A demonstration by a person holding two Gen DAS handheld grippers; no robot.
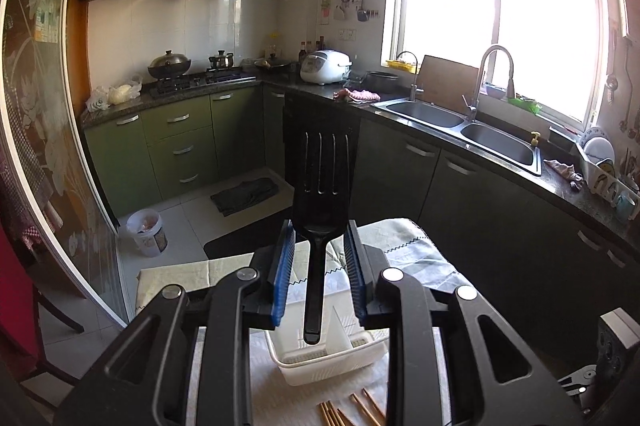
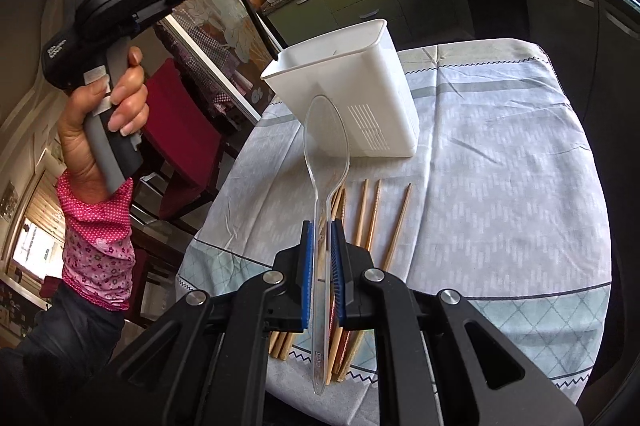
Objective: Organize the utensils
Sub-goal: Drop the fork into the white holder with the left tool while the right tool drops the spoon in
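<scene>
Both tools loaded, lifted clear of the table (image 2: 500, 146), prob. so each utensil can drop into the white caddy (image 2: 352, 86) from above. Left gripper (image 1: 320, 246) clamped w/ narrow gap on black slotted spatula (image 1: 322, 178), gripped at neck, blade up, handle end hanging right over the caddy's divided compartments. Right gripper (image 2: 322, 258) nearly closed on clear plastic spoon (image 2: 326, 138), pinched mid-handle, bowl fwd toward caddy. Caddy upright near table's far-left edge. Wooden chopsticks (image 2: 372, 214) loose on cloth nearer the front edge, beneath right gripper, not yet sorted.
</scene>
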